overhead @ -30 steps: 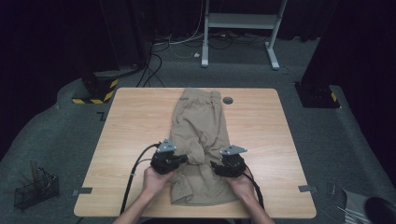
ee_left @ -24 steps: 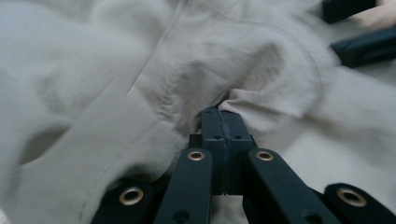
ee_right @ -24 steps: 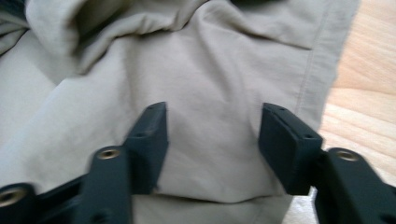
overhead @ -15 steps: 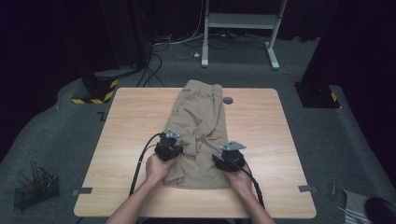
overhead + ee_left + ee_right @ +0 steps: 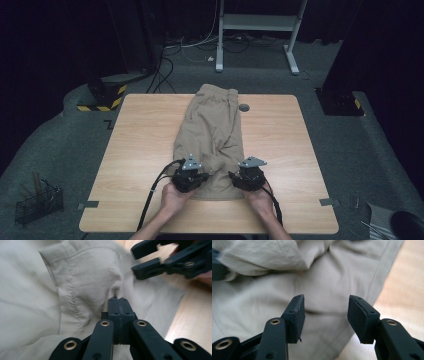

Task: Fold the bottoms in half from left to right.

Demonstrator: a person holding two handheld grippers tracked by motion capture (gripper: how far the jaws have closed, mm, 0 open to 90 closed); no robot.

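Folding looks to be the step in hand: the left gripper (image 5: 189,176) is pinching a ridge of the khaki shorts (image 5: 212,130) with its jaws fully closed on the cloth, while the right gripper (image 5: 248,178) is hovering over the hem, its jaws apart and just now closing, cloth lying beneath them but not yet pressed by the pads. The shorts are lying lengthwise down the middle of the wooden table (image 5: 135,145), waistband at the far edge, hem nearest the person. Soft, creased cotton with stitched seams is bunching where it is being gripped. Next, I judge, the right gripper needs a matching pinch before both lift together.
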